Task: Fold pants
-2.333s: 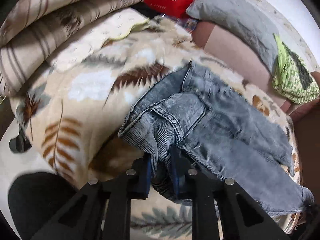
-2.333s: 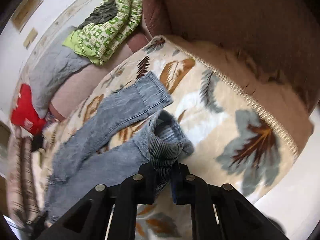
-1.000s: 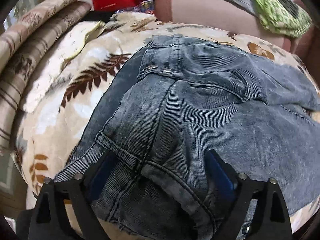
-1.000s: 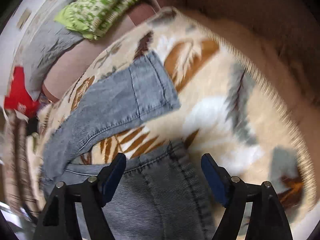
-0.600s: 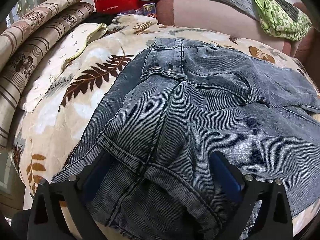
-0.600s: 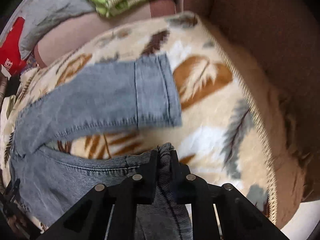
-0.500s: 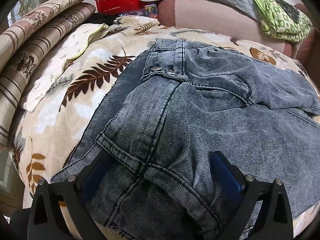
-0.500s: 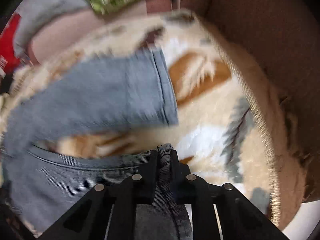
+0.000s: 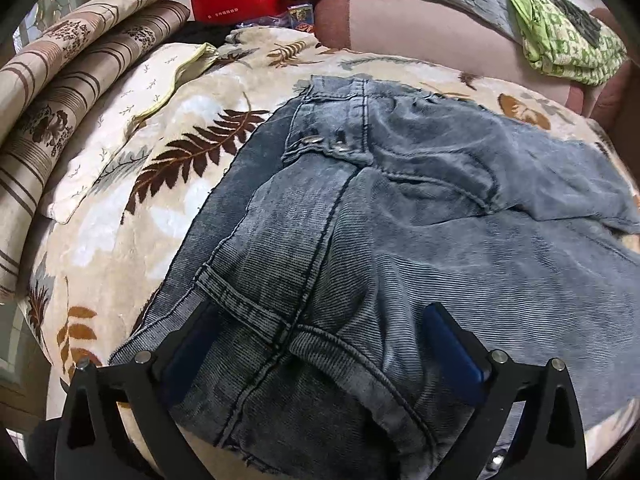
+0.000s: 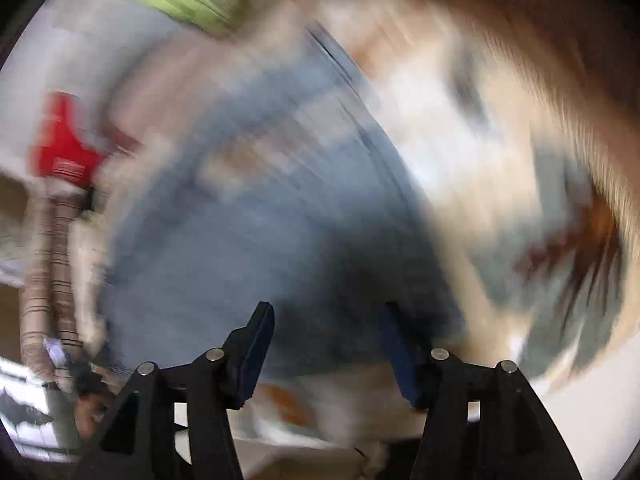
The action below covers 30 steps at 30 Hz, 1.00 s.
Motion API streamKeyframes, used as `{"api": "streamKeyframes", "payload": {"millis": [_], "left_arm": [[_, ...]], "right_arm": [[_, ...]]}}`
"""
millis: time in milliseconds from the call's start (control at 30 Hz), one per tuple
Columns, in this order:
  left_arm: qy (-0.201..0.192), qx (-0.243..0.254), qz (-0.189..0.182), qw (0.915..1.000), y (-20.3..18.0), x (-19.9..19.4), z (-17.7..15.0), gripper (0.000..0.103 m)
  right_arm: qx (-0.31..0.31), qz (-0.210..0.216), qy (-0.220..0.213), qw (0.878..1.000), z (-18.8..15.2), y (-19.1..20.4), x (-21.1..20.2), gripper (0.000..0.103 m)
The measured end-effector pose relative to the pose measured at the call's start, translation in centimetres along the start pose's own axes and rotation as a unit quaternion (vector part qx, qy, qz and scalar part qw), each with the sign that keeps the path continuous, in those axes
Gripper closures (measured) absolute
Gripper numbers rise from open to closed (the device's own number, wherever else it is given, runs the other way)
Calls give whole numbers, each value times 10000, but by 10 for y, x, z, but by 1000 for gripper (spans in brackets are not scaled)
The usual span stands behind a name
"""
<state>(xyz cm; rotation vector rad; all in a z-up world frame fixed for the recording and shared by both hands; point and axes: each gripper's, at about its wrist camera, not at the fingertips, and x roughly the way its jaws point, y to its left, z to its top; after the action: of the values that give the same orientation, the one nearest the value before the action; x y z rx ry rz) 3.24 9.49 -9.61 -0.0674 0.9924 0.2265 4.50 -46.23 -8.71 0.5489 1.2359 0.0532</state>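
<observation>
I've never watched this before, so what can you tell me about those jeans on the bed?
The jeans are faded grey-blue, ribbed-looking denim with dark seams, a waistband with metal snaps and a pocket edge. They lie spread over a leaf-print blanket, one layer lapped over another. The left gripper straddles the near bunched fabric, wide open.

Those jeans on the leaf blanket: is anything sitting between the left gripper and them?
Nothing visible. The left gripper is right at the jeans, its jaws spread wide with the waist end bunched between them. Only denim and the leaf blanket lie around it. The right wrist view is too blurred to judge.
</observation>
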Motion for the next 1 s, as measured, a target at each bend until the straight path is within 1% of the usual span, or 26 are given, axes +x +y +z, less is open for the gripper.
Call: {"api": "streamKeyframes", "payload": {"millis": [33, 67, 100, 167, 233, 267, 367, 433, 500, 533, 600, 667, 700, 733, 800, 833, 867, 900, 933, 967, 1000], "left_arm": [[-17, -2, -83, 10000, 2, -6, 3, 2], [-74, -29, -142, 9999, 4, -10, 6, 2], [-149, -115, -244, 9995, 9, -16, 12, 2], [-181, -290, -371, 9987, 19, -21, 24, 2], [-268, -601, -481, 9967, 36, -22, 41, 2], [-248, -723, -509, 9958, 44, -18, 49, 2], [-117, -1189, -537, 9914, 70, 2, 79, 2], [204, -1506, -807, 9851, 80, 28, 100, 2], [431, -1585, -1055, 9808, 79, 46, 111, 2], [622, -1613, -1148, 9782, 76, 59, 118, 5], [760, -1574, -1167, 9777, 69, 69, 121, 18], [986, -1369, -1195, 9784, 59, 81, 123, 62], [1024, -1350, -1256, 9775, 57, 84, 123, 66], [981, -1327, -1269, 9781, 55, 85, 124, 67], [939, -1243, -1186, 9806, 50, 85, 124, 68], [928, -1237, -1166, 9811, 49, 85, 125, 68], [918, -1243, -1142, 9814, 48, 86, 125, 69], [915, -1233, -1111, 9819, 48, 87, 126, 69], [905, -1185, -1063, 9831, 45, 86, 127, 70], [888, -1117, -1003, 9847, 43, 85, 128, 72], [885, -1084, -971, 9854, 43, 86, 130, 73]], "right_arm": [[115, 97, -192, 9997, 1, -2, -7, 52], [158, 123, -181, 9996, 4, 3, -14, 49], [5, 118, -383, 9992, 10, 14, -28, 45], [-286, 24, -674, 9973, 17, 29, -43, 40], [-468, -12, -828, 9955, 31, 40, -49, 40], [-486, -73, -887, 9948, 32, 45, -57, 40], [-452, -261, -948, 9941, 60, 47, -50, 40], [-421, -440, -959, 9935, 80, 47, -46, 40], [-361, -495, -891, 9941, 99, 46, -35, 40], [-329, -465, -837, 9949, 112, 44, -26, 40], [-291, -477, -799, 9952, 128, 42, -14, 40], [-159, -518, -754, 9957, 142, 39, -5, 40], [-128, -508, -756, 9958, 150, 38, -1, 40], [-123, -499, -768, 9957, 154, 36, 0, 40], [-124, -535, -818, 9951, 162, 35, 5, 40], [-136, -648, -791, 9947, 166, 34, 12, 40], [-145, -748, -674, 9948, 168, 33, 21, 40], [-132, -836, -368, 9957, 171, 30, 38, 40], [-152, -908, -195, 9956, 172, 30, 47, 41], [-286, -1086, -212, 9934, 172, 33, 51, 52], [-429, -1301, -256, 9902, 172, 38, 49, 73]]}}
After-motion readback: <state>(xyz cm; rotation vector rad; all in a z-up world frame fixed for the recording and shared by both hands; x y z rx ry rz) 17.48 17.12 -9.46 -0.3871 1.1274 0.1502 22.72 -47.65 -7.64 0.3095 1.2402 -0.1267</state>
